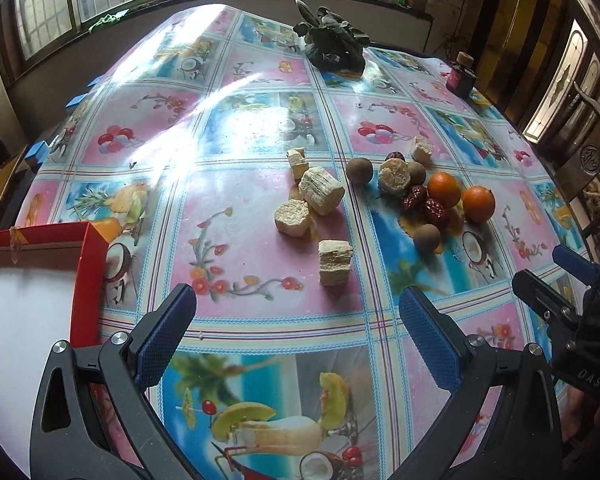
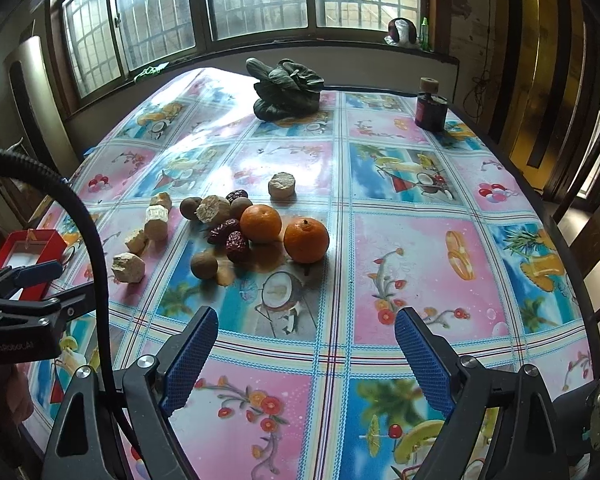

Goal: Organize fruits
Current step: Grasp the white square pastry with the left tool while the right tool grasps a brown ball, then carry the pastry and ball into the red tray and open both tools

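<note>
Two oranges (image 2: 261, 224) (image 2: 306, 240) lie mid-table among dark red dates (image 2: 237, 246), brown longans (image 2: 204, 265) and several pale cut chunks (image 2: 128, 267). My right gripper (image 2: 307, 316) hangs open and empty above the cloth, just short of the oranges. In the left wrist view the same oranges (image 1: 444, 189), dates (image 1: 436, 210), longans (image 1: 428, 238) and chunks (image 1: 322, 192) lie ahead. My left gripper (image 1: 298, 300) is open and empty, with a chunk (image 1: 335, 262) just beyond its tips. A red box (image 1: 40, 280) with a white inside lies at the near left.
A bunch of dark leafy greens (image 2: 286, 90) and a dark corked bottle (image 2: 430, 108) stand at the far side of the table. A black cable (image 2: 96, 240) arcs across the left. A wooden chair (image 1: 588, 152) stands off the table's right edge. Windows run behind.
</note>
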